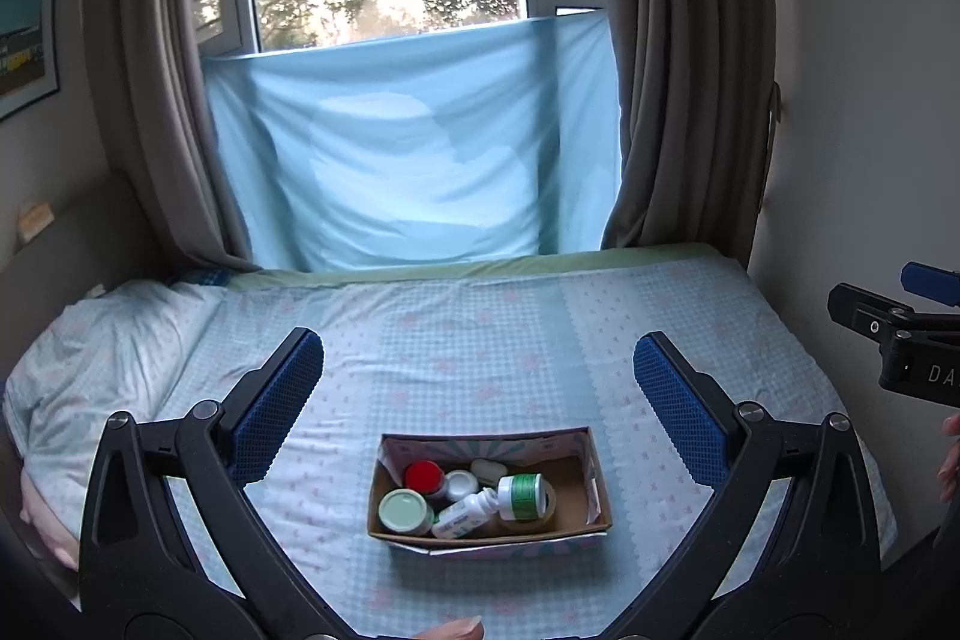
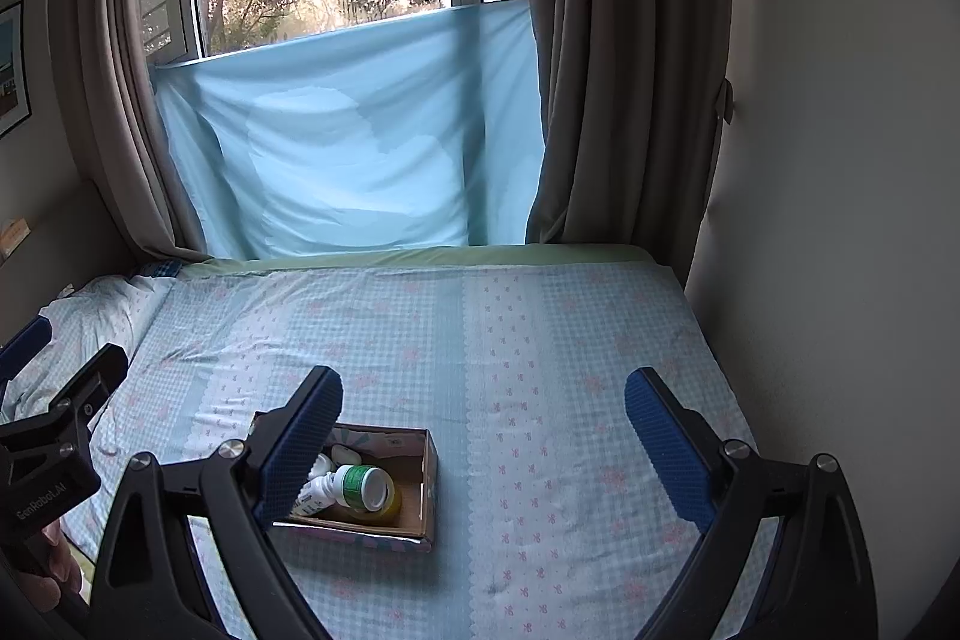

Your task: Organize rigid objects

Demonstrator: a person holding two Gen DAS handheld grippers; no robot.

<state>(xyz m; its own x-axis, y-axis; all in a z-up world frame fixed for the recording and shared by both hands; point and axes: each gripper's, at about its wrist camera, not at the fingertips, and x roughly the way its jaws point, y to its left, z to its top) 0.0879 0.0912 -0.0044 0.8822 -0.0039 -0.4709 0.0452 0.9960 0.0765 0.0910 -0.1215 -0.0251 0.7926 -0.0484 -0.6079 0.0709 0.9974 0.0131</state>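
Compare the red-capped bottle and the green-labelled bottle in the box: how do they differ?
The red-capped bottle stands upright at the box's back left, cap facing up; the green-labelled bottle lies tipped on its side toward the right, leaning over a white bottle. The first's cap is red, the second's white. Both sit inside the cardboard box, untouched by either gripper.

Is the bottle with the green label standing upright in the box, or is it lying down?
Lying down. The green-label bottle rests on its side in the box, leaning over a small white bottle, with its round end facing the camera.
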